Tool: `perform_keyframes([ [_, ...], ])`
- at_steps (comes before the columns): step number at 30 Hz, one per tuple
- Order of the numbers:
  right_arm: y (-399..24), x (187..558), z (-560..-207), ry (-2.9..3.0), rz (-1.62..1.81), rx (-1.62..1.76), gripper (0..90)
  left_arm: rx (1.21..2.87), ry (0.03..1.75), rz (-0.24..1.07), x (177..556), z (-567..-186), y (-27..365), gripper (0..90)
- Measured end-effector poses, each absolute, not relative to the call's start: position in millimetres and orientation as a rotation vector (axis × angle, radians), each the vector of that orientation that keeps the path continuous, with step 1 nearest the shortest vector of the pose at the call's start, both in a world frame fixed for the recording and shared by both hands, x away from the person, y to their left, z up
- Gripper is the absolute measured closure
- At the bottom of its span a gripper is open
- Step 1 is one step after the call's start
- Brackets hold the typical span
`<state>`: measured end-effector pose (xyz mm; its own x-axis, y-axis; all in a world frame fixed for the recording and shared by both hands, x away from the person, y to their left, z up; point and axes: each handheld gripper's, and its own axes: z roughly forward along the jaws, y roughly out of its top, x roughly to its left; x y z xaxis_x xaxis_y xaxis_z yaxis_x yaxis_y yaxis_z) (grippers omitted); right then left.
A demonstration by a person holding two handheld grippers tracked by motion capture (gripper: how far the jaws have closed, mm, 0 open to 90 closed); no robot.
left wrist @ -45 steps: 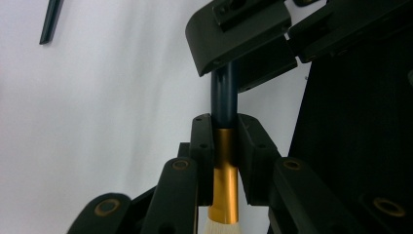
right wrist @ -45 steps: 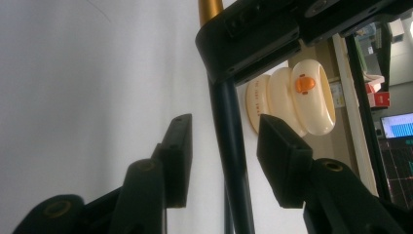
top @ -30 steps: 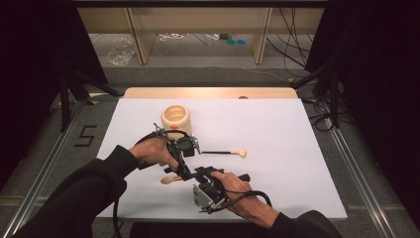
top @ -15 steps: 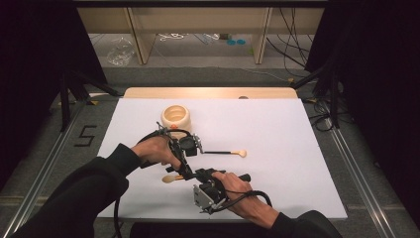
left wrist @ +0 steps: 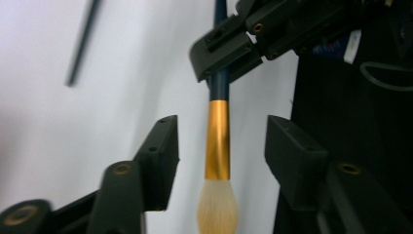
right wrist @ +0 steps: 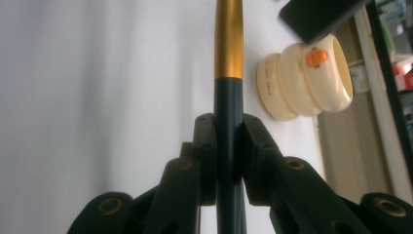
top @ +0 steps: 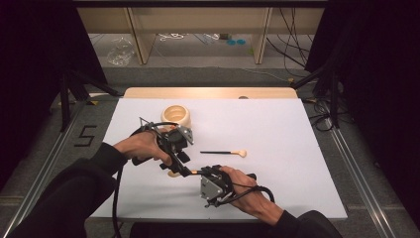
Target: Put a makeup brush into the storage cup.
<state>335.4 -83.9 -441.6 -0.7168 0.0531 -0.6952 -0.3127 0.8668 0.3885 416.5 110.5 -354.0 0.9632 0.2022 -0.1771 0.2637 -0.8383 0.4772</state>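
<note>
The right tool (right wrist: pixel 228 141) is clamped on the dark blue handle of a makeup brush (right wrist: pixel 228 97), its 2 black jaws pressed against the handle from both sides just below the gold ferrule. In the high view this tool (top: pixel 198 172) lies low over the near part of the white desk (top: pixel 297 148), and the brush (top: pixel 174 173) runs out from it toward the left hand.

The left tool (left wrist: pixel 221 146) has just been opening: its jaws now stand apart on either side of the brush (left wrist: pixel 217 146), with clear gaps between each pad and the gold ferrule (neither pad touches it). The pale bristle tip hangs between and below those jaws. From above, the left tool (top: pixel 179 158) sits just beside the brush head.

A second brush (top: pixel 225 152) lies flat on the desk to the right of the left tool, its pale head pointing right. A cream ribbed cup (top: pixel 176 116) stands on the desk behind the left hand (top: pixel 143 148), near the far edge.
</note>
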Motion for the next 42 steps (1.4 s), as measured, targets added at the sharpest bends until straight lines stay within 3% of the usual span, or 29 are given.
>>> perform_keyframes([
  [8,-105.0,357.8,-430.9,2.324,0.806,-0.036,78.6,2.387,0.401,0.069,412.0,-351.0,140.5,30.9],
  [20,-127.4,379.4,-425.3,2.339,1.204,0.36,78.6,2.051,0.599,0.249,396.5,-378.1,155.2,23.9],
  [30,-131.8,384.8,-424.5,2.314,1.384,0.483,78.6,1.822,0.702,0.214,392.0,-400.9,145.7,24.9],
  [42,-125.2,383.5,-426.6,2.301,1.444,0.489,78.5,1.745,0.742,0.184,390.8,-415.1,131.1,27.5],
])
